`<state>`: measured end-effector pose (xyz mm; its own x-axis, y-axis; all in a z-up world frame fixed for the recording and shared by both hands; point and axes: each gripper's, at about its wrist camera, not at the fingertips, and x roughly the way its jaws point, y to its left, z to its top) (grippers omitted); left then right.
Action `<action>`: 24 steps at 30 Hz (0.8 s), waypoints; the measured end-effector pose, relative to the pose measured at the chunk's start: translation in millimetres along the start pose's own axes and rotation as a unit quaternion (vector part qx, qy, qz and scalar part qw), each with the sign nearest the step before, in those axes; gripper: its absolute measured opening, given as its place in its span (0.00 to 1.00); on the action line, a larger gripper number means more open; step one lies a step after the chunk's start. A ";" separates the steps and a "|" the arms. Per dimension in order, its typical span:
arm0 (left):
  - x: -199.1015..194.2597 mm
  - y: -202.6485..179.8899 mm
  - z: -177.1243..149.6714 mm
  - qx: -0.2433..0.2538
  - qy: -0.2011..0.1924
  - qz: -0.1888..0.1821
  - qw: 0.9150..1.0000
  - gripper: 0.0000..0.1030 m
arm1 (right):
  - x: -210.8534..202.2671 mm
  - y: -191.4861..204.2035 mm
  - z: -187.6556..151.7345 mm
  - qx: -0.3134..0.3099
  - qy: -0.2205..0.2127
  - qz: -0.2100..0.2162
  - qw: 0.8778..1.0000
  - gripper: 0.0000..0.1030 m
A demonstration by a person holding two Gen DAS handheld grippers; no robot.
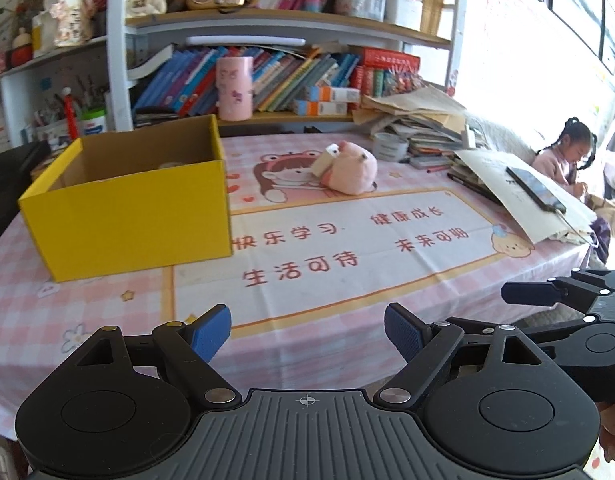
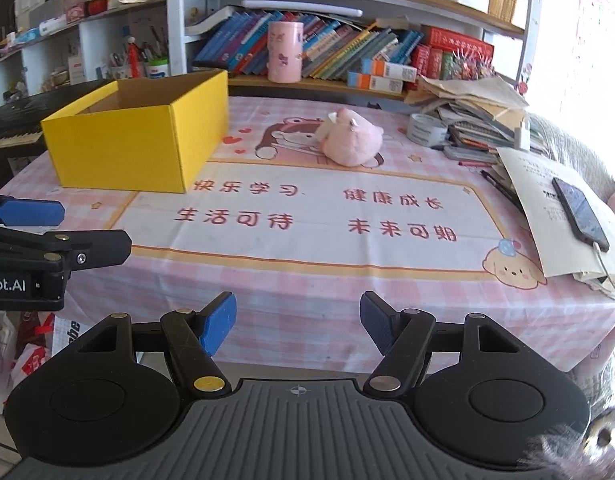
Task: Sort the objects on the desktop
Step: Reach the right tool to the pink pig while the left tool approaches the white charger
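A pink plush toy (image 1: 349, 172) lies on the pink checked tablecloth (image 1: 107, 312) past the printed mat, to the right of an open yellow cardboard box (image 1: 127, 216). It also shows in the right wrist view (image 2: 351, 142), with the box (image 2: 135, 148) at the left. My left gripper (image 1: 307, 334) is open and empty, hovering above the near part of the table. My right gripper (image 2: 297, 326) is open and empty near the table's front edge. The box's inside is mostly hidden.
A messy stack of books and papers (image 2: 467, 120) with a tape roll (image 2: 425, 130) sits at the right. A phone (image 2: 581, 208) lies on a paper sheet. Bookshelves (image 1: 267, 80) stand behind the table. A child (image 1: 567, 156) sits at the right.
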<state>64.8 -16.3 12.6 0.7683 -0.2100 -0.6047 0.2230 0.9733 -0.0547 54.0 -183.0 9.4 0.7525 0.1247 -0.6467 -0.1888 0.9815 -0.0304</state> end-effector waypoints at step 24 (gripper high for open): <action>96.5 -50.8 81.2 0.007 -0.010 0.026 1.000 0.84 | 87.2 -93.9 63.0 0.020 0.013 0.025 0.999 0.64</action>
<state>176.4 -93.6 21.6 0.7909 -0.1604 -0.5905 0.1896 0.9818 -0.0127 177.1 -255.1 3.8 0.7258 0.1708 -0.6664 -0.2006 0.9791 0.0324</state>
